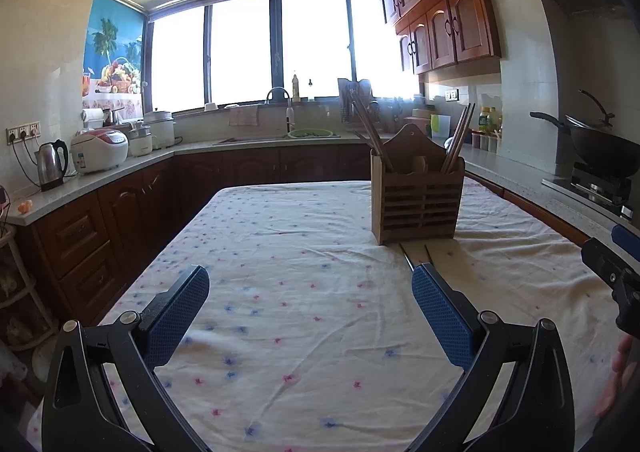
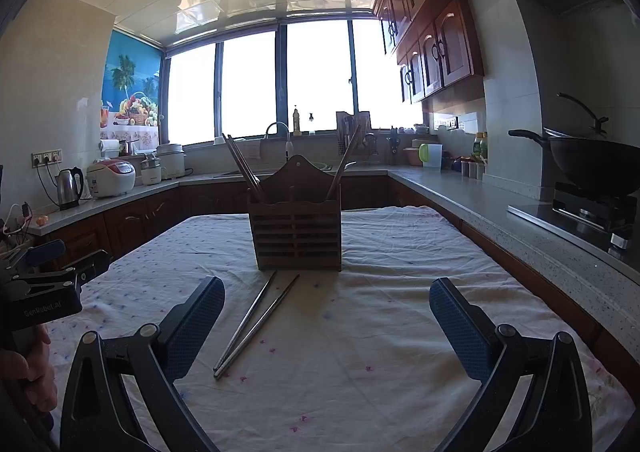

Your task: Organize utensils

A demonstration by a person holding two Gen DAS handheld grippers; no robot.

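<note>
A wooden slatted utensil holder (image 2: 295,224) stands upright on the table with wooden chopsticks (image 2: 244,168) leaning out of its left and right compartments; it also shows in the left wrist view (image 1: 418,198). A pair of metal chopsticks (image 2: 256,326) lies loose on the cloth in front of the holder; their tips show in the left wrist view (image 1: 408,254) beside my left gripper's right finger. My right gripper (image 2: 327,302) is open and empty, above the cloth, with the metal chopsticks between its fingers. My left gripper (image 1: 310,288) is open and empty, left of the holder.
The table wears a white flowered cloth (image 2: 400,252). Kitchen counters surround it: a kettle (image 1: 51,166) and rice cooker (image 1: 100,150) at left, a sink (image 1: 276,138) at the back, a wok on a stove (image 2: 592,166) at right.
</note>
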